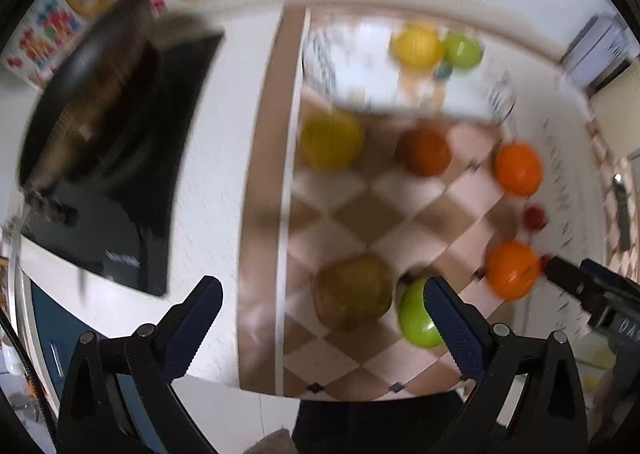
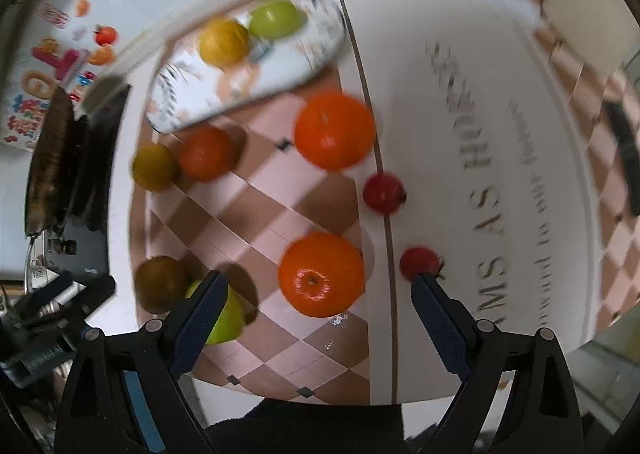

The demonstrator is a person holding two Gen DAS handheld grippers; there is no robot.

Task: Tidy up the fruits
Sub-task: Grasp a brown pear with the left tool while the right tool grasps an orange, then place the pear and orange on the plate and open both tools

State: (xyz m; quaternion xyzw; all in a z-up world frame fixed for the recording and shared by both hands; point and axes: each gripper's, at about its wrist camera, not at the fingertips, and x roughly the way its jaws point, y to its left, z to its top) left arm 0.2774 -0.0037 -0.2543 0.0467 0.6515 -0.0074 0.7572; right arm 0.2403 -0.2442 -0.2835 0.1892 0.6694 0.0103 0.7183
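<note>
While both views are motion-blurred, the layout of the fruit reads clearly. Left gripper (image 1: 322,318): jaws wide apart and holding nothing, hovering above the near end of the checkered mat (image 1: 360,214), over a brownish-green fruit (image 1: 352,292) and a green apple (image 1: 418,316) that lie just beside each other. Right gripper (image 2: 316,318): jaws likewise wide and empty, with the near orange (image 2: 321,274) lying on the mat between its fingers in that view. Farther along the mat lie a second orange (image 2: 334,129), a darker orange fruit (image 2: 205,153) and a yellow-green fruit (image 2: 154,167), these last two touching. Patterned tray (image 2: 192,94), at the far end of the mat: holds a yellow fruit (image 2: 223,42) and a second green apple (image 2: 275,19) side by side. Two small red fruits (image 2: 383,192) lie right of the mat's edge, on the white lettered surface (image 2: 480,102). Dark pan (image 1: 92,102): on a black cooktop to the left.
</note>
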